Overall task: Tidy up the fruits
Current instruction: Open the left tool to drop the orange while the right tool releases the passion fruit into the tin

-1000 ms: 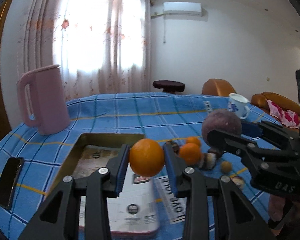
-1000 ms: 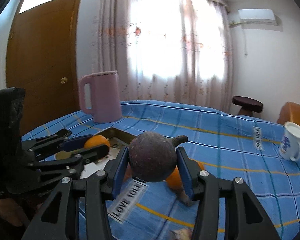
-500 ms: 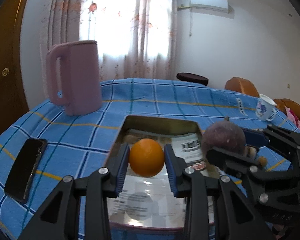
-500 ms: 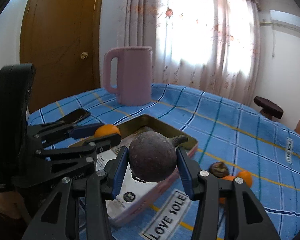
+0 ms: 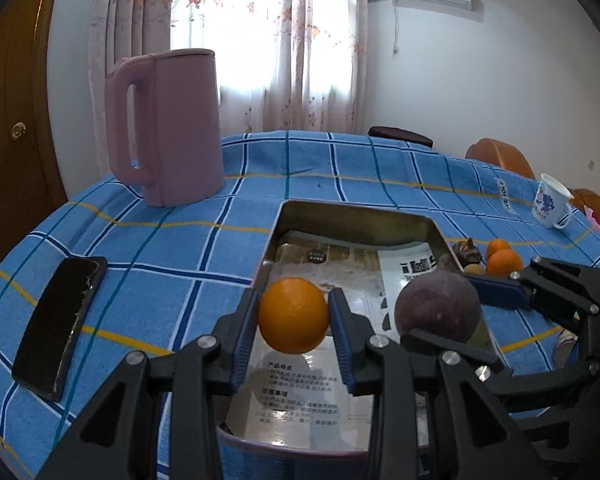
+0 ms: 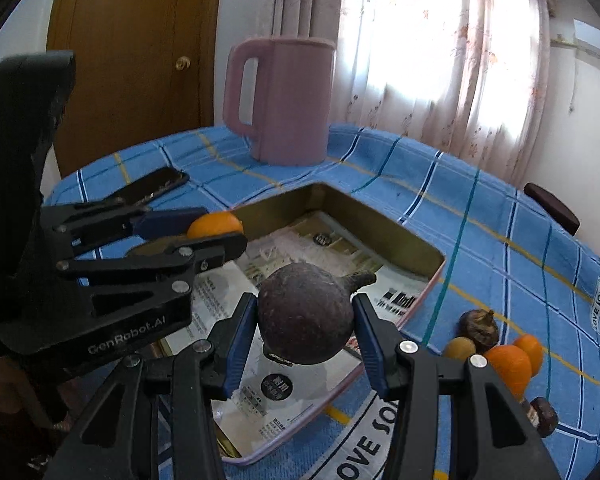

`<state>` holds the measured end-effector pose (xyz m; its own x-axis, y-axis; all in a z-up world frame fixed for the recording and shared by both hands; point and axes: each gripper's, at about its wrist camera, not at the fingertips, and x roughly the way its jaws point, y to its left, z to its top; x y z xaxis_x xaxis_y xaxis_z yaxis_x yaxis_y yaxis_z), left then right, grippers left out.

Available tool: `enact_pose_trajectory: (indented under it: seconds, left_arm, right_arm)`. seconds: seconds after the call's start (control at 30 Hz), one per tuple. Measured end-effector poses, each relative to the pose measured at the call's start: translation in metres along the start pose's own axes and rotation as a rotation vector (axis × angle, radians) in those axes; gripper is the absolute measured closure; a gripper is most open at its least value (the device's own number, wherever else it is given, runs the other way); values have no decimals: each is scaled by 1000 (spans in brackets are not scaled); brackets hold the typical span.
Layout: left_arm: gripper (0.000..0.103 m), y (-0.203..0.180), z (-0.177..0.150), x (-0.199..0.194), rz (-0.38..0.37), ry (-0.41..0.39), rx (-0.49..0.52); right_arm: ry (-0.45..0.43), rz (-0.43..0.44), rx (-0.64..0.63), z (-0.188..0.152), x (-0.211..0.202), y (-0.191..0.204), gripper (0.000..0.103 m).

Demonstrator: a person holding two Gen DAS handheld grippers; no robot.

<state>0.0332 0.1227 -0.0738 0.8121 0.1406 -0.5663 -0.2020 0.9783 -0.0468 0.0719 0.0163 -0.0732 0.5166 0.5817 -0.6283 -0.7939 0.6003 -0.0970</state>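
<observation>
Our left gripper (image 5: 294,316) clamps the orange (image 5: 293,314), our right gripper (image 6: 306,330) the purple fruit (image 6: 305,312); released above the tin (image 5: 356,210), either probably rolls toward six o'clock.

A tin (image 5: 352,214) is set on the table (image 5: 180,280), with a jug (image 5: 168,128) behind it and a phone (image 5: 58,320) to its left. Loose fruits (image 6: 496,352) are gathered just beside its right edge, and a cup (image 5: 550,206) is placed well beyond them.

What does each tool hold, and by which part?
Left tool: orange, by its sides. Right tool: dark purple fruit, by its sides.
</observation>
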Motion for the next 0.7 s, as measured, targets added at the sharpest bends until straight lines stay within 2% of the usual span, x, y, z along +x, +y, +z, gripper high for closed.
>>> enact_pose_trajectory:
  seconds: [0.13,0.17,0.23,0.27,0.3,0.33,0.43,0.57,0.7]
  left_arm:
    - [64,-4,-1,-2,0,-8,13]
    - [60,-4,0,-3,-2,-11,14]
    - [51,-5,1,-7,5,-27,13]
    - [39,-4,2,-10,14,-37,10]
    - [28,-4,2,-14,20,-54,5]
    - [26,-4,3,-19,15,-75,-2]
    - [24,-6,6,-31,-11,-111,-7]
    - [14,-15,7,-41,-52,-140,-17]
    - [14,-36,6,-41,-111,-132,1]
  right_arm:
    - [25,14,-23,-1,5,7,52]
    - [13,9,-27,-1,3,8,49]
    - [-11,-10,-30,0,-3,9,38]
    - [-17,-20,-26,0,-7,8,34]
    - [-18,-27,-24,-1,-10,8,34]
    - [-17,-47,-17,-3,-16,5,34]
    - [-33,-88,-2,-14,-40,-6,34]
    - [-47,-155,71,-44,-82,-36,34]
    - [-35,-212,177,-81,-115,-72,34]
